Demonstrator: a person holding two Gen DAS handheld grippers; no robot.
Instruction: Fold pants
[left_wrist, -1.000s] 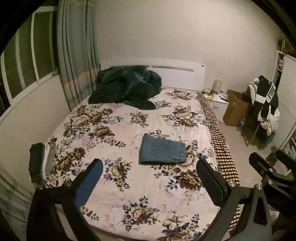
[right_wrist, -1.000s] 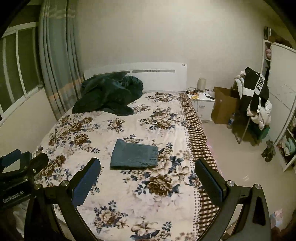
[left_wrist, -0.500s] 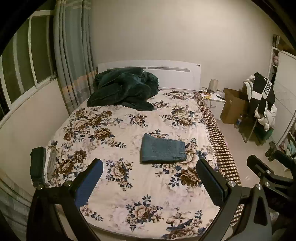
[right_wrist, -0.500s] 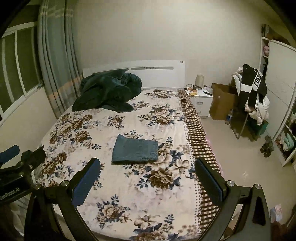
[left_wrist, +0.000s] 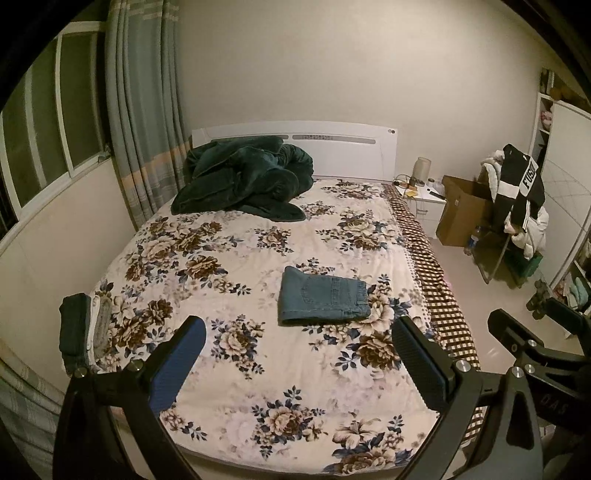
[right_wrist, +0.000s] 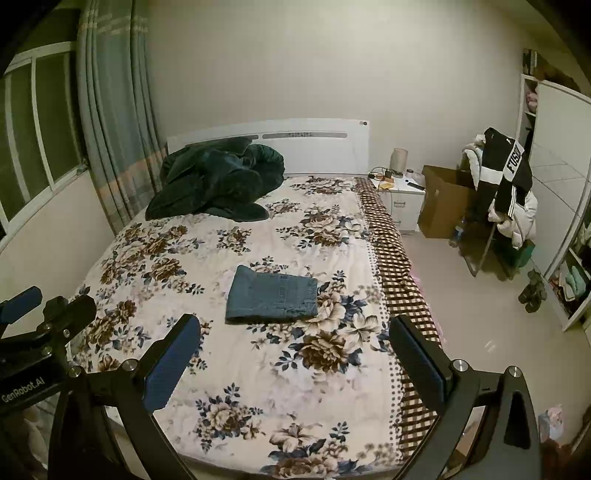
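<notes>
A pair of blue denim pants (left_wrist: 323, 296) lies folded into a flat rectangle on the floral bed cover (left_wrist: 236, 254), right of the middle; it also shows in the right wrist view (right_wrist: 272, 293). My left gripper (left_wrist: 297, 354) is open and empty, held back above the foot of the bed, well short of the pants. My right gripper (right_wrist: 293, 350) is open and empty too, at a similar distance. Each gripper shows at the edge of the other's view.
A dark green blanket (left_wrist: 243, 177) is heaped by the white headboard. A stack of folded clothes (left_wrist: 83, 332) sits at the bed's left edge. A nightstand (left_wrist: 424, 201), cardboard box (left_wrist: 463, 210) and clothes-laden chair (left_wrist: 517, 206) stand right of the bed. Window and curtain are on the left.
Both grippers have drawn back and risen from the bed, so the bed and pants look smaller and farther. The pants have not moved. Both grippers stayed open.
</notes>
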